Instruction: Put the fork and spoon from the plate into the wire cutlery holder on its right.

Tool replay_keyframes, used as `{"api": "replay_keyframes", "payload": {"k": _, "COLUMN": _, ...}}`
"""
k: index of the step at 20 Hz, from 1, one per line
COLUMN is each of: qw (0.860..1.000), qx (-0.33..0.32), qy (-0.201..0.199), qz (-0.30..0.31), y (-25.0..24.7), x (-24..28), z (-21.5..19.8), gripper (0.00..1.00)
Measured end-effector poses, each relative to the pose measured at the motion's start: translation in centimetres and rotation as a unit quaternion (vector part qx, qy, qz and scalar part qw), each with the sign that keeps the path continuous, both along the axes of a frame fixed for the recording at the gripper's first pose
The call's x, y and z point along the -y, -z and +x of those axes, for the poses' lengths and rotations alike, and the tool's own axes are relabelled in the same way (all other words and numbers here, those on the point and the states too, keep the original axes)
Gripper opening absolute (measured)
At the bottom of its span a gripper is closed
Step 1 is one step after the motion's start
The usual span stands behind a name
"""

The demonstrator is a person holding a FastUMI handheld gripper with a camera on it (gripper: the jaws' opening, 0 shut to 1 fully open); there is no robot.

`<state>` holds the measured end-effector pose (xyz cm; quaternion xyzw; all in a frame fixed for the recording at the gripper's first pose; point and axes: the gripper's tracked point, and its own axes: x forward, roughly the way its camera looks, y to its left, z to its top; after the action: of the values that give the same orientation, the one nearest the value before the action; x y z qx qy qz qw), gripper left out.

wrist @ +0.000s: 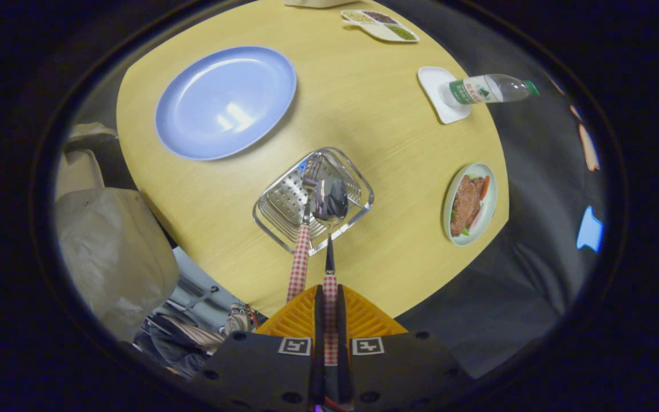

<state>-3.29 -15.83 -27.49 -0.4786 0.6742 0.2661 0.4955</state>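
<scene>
My gripper (329,297) is shut on the checked handle of the spoon (329,200), both fingers pressing on it. The spoon's bowl hangs over the wire cutlery holder (358,177), just ahead of the fingers. The fork (301,257), with the same red-and-white checked handle, stands in the holder with its tines down and its handle leaning out beside the spoon's handle. The blue plate (225,102) lies bare on the yellow table (364,103), beyond and to the left of the holder.
A dish of meat and vegetables (469,203) sits right of the holder near the table's edge. A water bottle (487,90) lies on a white coaster (438,94) farther off. A divided snack tray (380,24) is at the far side. Pale bags (112,246) sit left, below the table.
</scene>
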Motion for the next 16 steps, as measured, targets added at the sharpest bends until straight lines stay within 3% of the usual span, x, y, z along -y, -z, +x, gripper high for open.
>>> {"api": "replay_keyframes", "payload": {"k": 7, "qw": 1.000, "qx": -0.008, "qy": 0.015, "qz": -0.006, "y": 0.5, "x": 0.0, "z": 0.4, "gripper": 0.15}}
{"api": "replay_keyframes", "payload": {"k": 13, "qw": 0.999, "qx": 0.013, "qy": 0.026, "qz": 0.019, "y": -0.1, "x": -1.1, "z": 1.1, "gripper": 0.33}}
{"api": "replay_keyframes", "payload": {"k": 16, "qw": 0.998, "qx": 0.032, "qy": 0.047, "qz": 0.039, "y": -0.2, "x": -1.2, "z": 1.7, "gripper": 0.59}}
